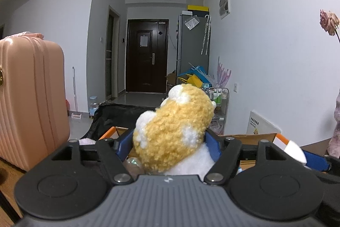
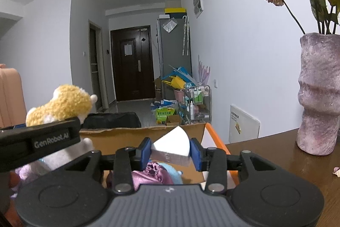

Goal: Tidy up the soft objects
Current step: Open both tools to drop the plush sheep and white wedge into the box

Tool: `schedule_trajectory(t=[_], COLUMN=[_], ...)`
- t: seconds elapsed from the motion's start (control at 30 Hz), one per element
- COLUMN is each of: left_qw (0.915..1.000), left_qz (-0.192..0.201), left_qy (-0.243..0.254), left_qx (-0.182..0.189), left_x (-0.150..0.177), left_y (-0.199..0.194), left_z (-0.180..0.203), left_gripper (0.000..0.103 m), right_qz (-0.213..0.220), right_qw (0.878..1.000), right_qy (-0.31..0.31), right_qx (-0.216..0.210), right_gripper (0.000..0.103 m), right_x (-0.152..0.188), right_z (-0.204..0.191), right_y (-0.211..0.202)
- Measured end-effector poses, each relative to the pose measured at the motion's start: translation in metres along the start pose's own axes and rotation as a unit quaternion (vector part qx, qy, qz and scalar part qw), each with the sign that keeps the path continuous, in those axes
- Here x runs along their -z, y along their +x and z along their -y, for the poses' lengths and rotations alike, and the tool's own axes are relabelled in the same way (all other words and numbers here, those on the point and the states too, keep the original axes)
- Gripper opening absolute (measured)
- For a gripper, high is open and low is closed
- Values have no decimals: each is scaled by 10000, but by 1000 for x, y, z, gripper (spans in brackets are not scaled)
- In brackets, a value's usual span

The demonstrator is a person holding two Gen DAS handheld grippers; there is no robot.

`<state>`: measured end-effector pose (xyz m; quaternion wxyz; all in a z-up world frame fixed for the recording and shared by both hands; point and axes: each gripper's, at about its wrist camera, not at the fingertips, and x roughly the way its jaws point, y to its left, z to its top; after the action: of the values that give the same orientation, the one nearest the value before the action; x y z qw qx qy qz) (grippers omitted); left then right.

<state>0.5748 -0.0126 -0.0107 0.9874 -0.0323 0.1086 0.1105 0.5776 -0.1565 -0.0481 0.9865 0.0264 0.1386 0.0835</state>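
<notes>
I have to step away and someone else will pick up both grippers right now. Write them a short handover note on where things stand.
Left hand-held gripper: the yellow-and-white plush toy sits between its blue pads, over the cardboard box; whether the pads press on it is unclear.
Right hand-held gripper: shut on a white sponge wedge, also above the box.
In the box already: a purple satin piece and a light blue item.
Done: some soft things boxed.
Left: lower the plush and the wedge into the box and let go. The vase on the table stands close on the right, so mind it.
</notes>
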Motion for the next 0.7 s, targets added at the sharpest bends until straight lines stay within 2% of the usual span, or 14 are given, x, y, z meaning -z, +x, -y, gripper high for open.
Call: schedule_trajectory(t=[0.03,0.1,0.17,0.2,0.3,0.7], left_qw=[10000,9998,9993,9994,9995,9987], left_qz=[32,213,337,320,250,426], left_qy=[-39,0,10,-11,-132,-68], left_qx=[14,-47,-145,-139,-138,-289], left_x=[0,-1,-1,-1,-2,2], left_y=[-4,-10,-14,-14,-14,-36], left_z=[-1,-2,-2,-3,-5,-7], left_gripper=[85,101,103,103,103,103], right_qz=[-24,-62,-89,-82,54,179], right_qw=[10000,9999,9998,9998,9997,9995], right_qy=[-28,-87,-112,-95,-62,-113], right_qx=[30,66,108,135,222,239], right_gripper=[44,60,74,84,102,103], right_x=[1,2,4,4,5,6], right_z=[-1,-1,-1,0,1,2], right_y=[0,1,0,-1,-7,-19])
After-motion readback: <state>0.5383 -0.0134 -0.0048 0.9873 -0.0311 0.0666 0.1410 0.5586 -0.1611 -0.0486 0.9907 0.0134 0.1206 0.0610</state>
